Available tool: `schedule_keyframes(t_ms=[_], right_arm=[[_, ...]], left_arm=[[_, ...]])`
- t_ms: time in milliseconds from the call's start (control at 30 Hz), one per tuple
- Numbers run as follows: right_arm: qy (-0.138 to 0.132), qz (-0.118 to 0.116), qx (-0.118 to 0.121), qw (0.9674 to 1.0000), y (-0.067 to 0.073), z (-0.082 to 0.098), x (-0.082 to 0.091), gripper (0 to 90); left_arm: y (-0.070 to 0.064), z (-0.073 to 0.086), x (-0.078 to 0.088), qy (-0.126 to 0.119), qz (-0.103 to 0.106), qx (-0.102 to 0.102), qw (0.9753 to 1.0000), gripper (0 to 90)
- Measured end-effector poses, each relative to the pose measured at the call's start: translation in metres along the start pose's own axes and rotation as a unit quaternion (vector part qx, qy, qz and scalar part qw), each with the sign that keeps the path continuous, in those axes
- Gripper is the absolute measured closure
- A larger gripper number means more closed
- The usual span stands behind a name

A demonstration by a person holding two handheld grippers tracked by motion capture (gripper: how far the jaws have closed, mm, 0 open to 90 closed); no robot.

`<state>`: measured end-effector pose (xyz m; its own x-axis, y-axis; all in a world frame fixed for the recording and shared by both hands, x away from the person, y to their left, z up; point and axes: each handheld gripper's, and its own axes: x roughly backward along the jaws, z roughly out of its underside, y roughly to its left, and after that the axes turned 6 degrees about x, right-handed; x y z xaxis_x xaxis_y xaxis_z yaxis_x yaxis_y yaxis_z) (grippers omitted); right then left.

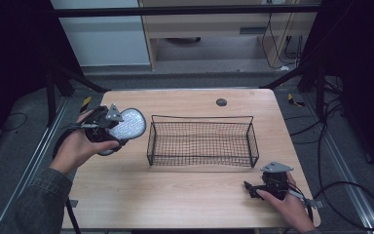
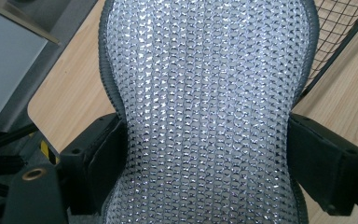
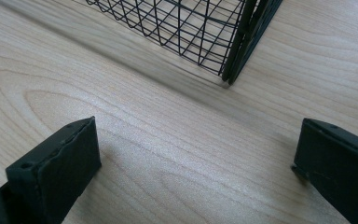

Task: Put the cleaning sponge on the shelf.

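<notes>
Hoisting a silvery mesh pad (image 1: 125,124) clenched at its waist in the left gripper (image 1: 108,127), just left of the wire basket (image 1: 200,141), long axis aimed basketward; right gripper (image 1: 253,187) agape, resting near the basket's front-right corner.

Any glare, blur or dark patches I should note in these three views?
High view: table evenly lit, surroundings nearly black. Left gripper view: the silver mesh pad glints with speckled highlights and stays sharp. Right gripper view: the wire basket casts a soft shadow on the wood; the jaws look slightly soft.
</notes>
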<state>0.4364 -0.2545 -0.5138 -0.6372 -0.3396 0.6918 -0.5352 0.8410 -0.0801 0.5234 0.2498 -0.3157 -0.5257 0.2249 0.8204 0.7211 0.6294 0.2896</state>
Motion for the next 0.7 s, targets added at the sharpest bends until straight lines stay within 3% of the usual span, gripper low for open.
schedule_keyframes(t_ms=[200, 700], right_arm=[[0.0, 0.0, 0.0, 1.0, 0.0, 0.0, 0.0, 0.4], [0.001, 0.0, 0.004, 1.0, 0.0, 0.0, 0.0, 0.4]], left_arm=[[-0.001, -0.012, 0.005, -0.002, -0.004, -0.007, 1.0, 15.1], [-0.001, -0.032, 0.0, -0.006, -0.006, -0.024, 0.9997, 15.1]])
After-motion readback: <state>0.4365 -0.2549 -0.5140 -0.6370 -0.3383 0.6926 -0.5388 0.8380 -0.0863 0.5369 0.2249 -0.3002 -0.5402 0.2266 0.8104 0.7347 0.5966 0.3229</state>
